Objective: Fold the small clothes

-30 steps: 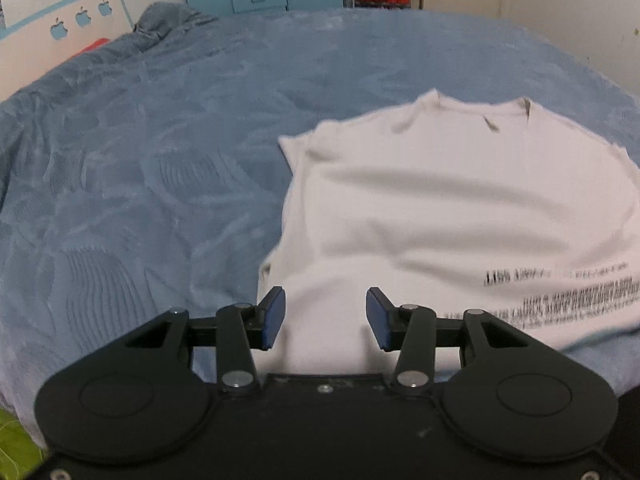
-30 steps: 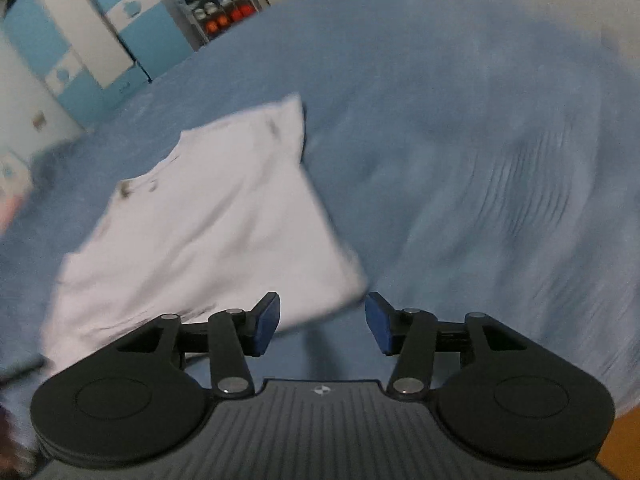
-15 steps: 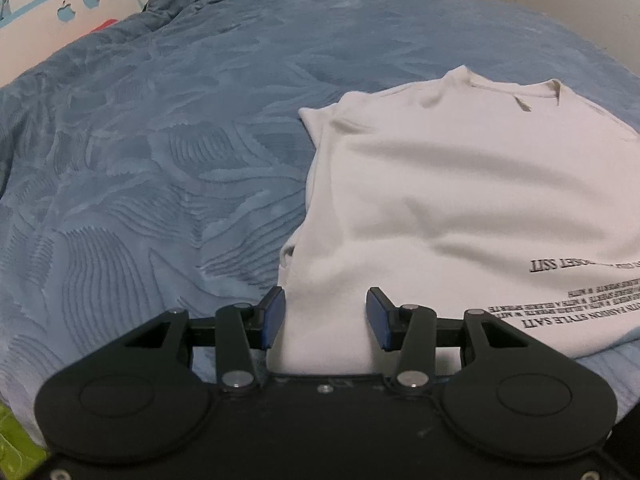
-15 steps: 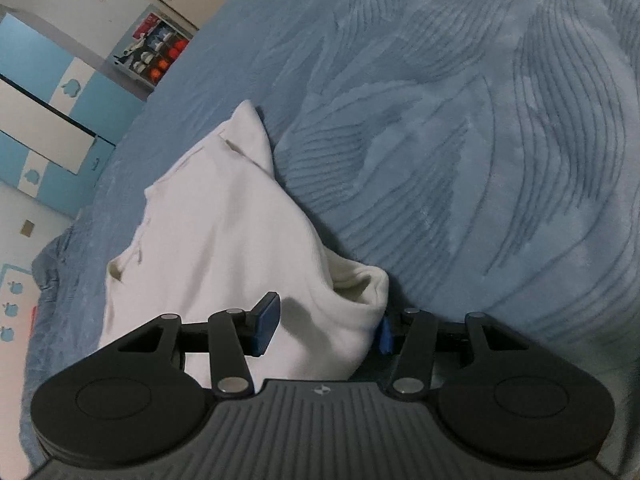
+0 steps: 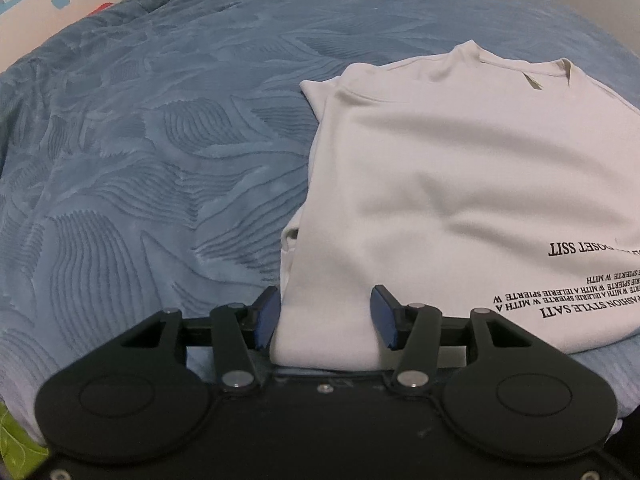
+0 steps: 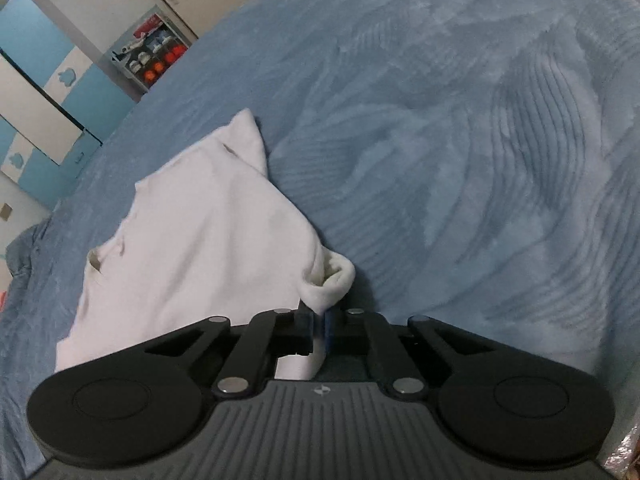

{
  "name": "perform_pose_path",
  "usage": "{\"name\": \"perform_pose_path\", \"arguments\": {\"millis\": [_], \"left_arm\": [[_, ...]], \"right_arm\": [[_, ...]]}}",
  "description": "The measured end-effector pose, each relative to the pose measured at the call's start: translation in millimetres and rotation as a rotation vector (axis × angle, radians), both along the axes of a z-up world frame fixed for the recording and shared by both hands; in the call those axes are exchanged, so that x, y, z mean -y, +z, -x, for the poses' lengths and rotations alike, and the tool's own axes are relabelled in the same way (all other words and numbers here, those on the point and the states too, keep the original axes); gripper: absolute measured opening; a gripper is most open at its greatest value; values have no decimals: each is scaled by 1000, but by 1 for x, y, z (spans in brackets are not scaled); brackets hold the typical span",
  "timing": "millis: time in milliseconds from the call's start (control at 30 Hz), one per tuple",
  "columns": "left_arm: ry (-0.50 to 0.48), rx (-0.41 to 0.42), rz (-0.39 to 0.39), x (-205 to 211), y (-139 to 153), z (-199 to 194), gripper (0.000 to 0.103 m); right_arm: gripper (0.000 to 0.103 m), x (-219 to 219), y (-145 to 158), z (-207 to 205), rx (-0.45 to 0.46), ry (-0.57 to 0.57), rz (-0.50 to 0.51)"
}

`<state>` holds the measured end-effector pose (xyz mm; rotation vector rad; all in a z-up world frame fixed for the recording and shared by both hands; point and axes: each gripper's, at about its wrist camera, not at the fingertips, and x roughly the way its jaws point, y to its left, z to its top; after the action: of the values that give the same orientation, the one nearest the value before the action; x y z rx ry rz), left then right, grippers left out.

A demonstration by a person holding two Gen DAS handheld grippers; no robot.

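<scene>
One white shirt (image 5: pixel 460 184), two grippers: right gripper (image 6: pixel 318 326) clamps it, left gripper (image 5: pixel 324 320) gapes.

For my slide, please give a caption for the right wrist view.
Right gripper shut on a corner of the white T-shirt on the blue bedspread.

A blue textured bedspread (image 6: pixel 460 140) fills the room's foreground, with blue-and-white cabinets (image 6: pixel 44 92) and a shelf (image 6: pixel 154 58) behind.

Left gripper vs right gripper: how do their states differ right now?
Left gripper: fingers apart, white printed T-shirt hem lying between them, not pinched. Right gripper: fingers closed on a bunched corner of the shirt. Both sit at the shirt's near edge on the blue textured blanket.
</scene>
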<state>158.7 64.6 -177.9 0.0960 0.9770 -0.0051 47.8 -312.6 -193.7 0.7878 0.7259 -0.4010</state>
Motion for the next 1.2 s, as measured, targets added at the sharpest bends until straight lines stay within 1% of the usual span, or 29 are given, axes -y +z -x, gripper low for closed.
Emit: {"name": "perform_pose_path", "arguments": {"millis": [100, 267, 400, 633, 733, 800, 967, 1033, 1133, 1200], "left_arm": [[-1, 1, 4, -1, 4, 3, 52], [2, 20, 20, -8, 12, 6, 52], [6, 27, 48, -14, 16, 13, 52], [-18, 45, 93, -20, 21, 22, 52], [-30, 55, 105, -24, 24, 23, 52], [-35, 61, 106, -30, 25, 23, 52], [2, 65, 121, -50, 25, 22, 52], [18, 69, 126, -59, 25, 22, 52], [25, 71, 109, -70, 26, 22, 52], [37, 74, 111, -79, 28, 23, 52]], "right_arm": [[4, -2, 12, -4, 32, 19, 19], [4, -13, 45, -19, 95, 69, 71], [4, -34, 76, -37, 155, 150, 140], [4, -83, 121, -69, 206, 280, 246], [4, -107, 134, -79, 224, 319, 236], [4, -127, 142, -89, 237, 364, 251], [4, -179, 153, -111, 261, 462, 262], [4, -204, 155, -116, 268, 528, 265], [4, -248, 156, -123, 286, 639, 284], [4, -277, 152, -127, 272, 712, 272]]}}
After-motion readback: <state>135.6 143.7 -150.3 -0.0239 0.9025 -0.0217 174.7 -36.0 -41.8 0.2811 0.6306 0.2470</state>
